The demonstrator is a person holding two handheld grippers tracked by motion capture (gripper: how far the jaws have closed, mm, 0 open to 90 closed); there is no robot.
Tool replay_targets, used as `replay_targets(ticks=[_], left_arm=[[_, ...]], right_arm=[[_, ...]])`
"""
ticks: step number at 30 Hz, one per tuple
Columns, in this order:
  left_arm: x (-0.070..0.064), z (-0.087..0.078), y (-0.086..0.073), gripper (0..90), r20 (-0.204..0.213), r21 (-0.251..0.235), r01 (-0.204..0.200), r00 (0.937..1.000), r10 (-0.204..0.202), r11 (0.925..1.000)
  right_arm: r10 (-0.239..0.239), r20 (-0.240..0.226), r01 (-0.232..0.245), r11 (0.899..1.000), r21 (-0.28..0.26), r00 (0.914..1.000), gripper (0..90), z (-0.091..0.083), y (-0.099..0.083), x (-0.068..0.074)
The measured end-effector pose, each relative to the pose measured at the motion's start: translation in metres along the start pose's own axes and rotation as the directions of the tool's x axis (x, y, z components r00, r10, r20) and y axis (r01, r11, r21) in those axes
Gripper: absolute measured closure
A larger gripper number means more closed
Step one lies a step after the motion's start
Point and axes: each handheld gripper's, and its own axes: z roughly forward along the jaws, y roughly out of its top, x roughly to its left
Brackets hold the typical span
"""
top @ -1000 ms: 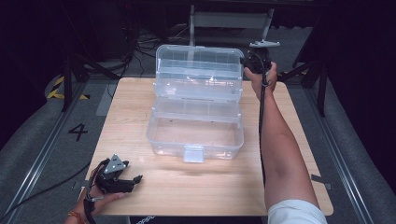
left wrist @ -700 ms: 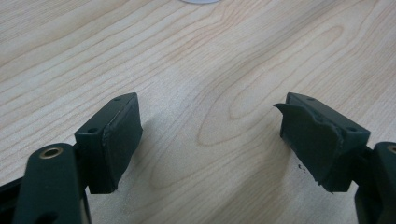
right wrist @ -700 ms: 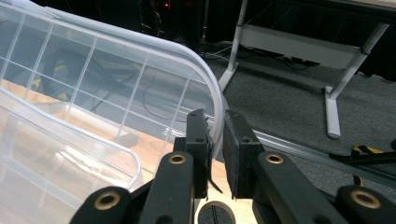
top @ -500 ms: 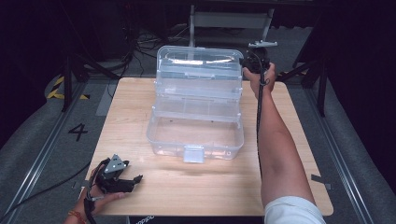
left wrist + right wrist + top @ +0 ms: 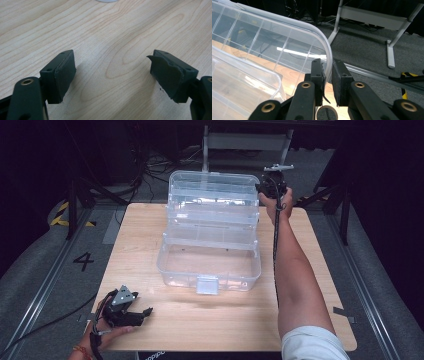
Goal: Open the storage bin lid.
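The right gripper (image 5: 327, 82) pinches the rim of the clear box's raised lid (image 5: 287, 40). The left gripper (image 5: 131, 312) rests open on the bare wooden table (image 5: 310, 270), well apart.

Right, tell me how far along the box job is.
Done: the clear box stands open, its lid raised and its trays fanned out. In hand: the right gripper is clamped on the lid's rim. The left gripper rests open on the table. Left, probably: swinging the lid.
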Motion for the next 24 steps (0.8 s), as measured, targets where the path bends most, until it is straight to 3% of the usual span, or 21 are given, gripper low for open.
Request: replay_targets(ticks=[8, 17, 24], left_arm=[[0.000, 0.000, 0.000, 20.9, 0.000, 0.000, 0.001, 1.0000, -0.001, 1.0000], [0.000, 0.001, 0.000, 20.7, 0.000, -0.002, 0.002, 1.0000, -0.002, 1.0000], [0.000, 0.001, 0.000, 20.7, 0.004, -0.002, 0.004, 1.0000, -0.004, 1.0000]], right_arm=[[-0.008, -0.002, 0.008, 1.000, 0.017, 1.0000, 79.9, 0.007, 0.000, -0.001], [0.018, -0.014, -0.018, 0.999, 0.042, 0.9997, 79.2, 0.019, -0.005, -0.004], [0.005, -0.012, -0.004, 0.998, 0.069, 0.9999, 77.9, 0.023, -0.006, -0.005]])
